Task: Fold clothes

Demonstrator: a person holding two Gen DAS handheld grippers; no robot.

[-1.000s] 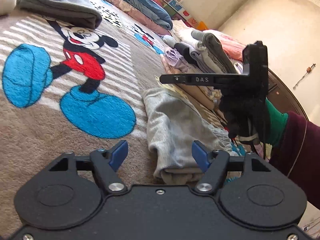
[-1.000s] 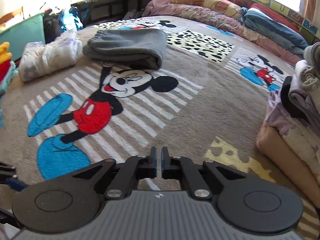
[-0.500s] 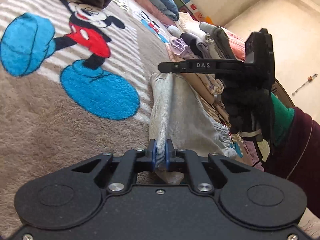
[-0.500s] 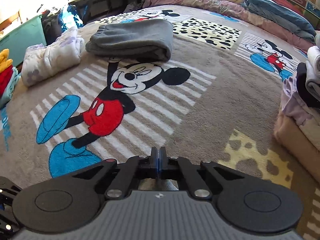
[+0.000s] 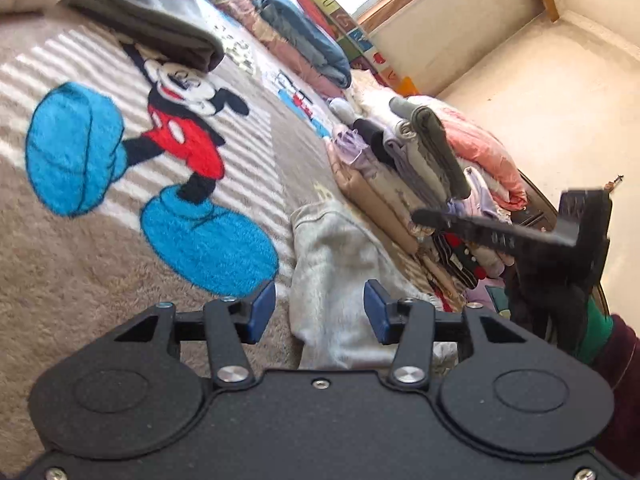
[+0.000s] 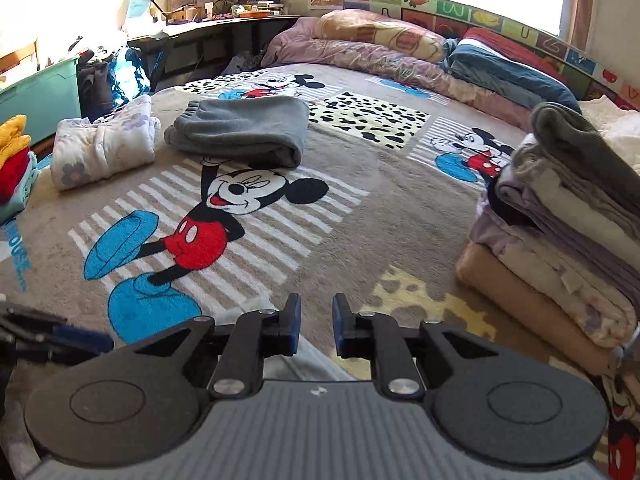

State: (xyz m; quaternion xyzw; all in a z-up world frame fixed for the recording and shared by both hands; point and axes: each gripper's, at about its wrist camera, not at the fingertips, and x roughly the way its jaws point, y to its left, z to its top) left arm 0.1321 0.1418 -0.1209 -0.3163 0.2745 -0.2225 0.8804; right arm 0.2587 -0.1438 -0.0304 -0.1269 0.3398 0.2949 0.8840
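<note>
Left tongs point(image 5: 319, 311) now spread, letting go of grey garment point(image 5: 340, 264) pinched moments ago; right tongs point(image 6: 317, 323) parted too. Fold probably set on bed point(image 5: 100, 280).

Pale grey garment point(image 5: 340, 280) on beige blanket point(image 5: 100, 320) (blue, red cartoon print).

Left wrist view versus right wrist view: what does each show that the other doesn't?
Only the left wrist view shows the light grey garment whole, lying between the open left hand-held gripper, plus the gloved hand. Only the right wrist view shows the floral bundle, green bin and desk. Both show the Mickey blanket, folded grey pants and stack of folded clothes.
</note>
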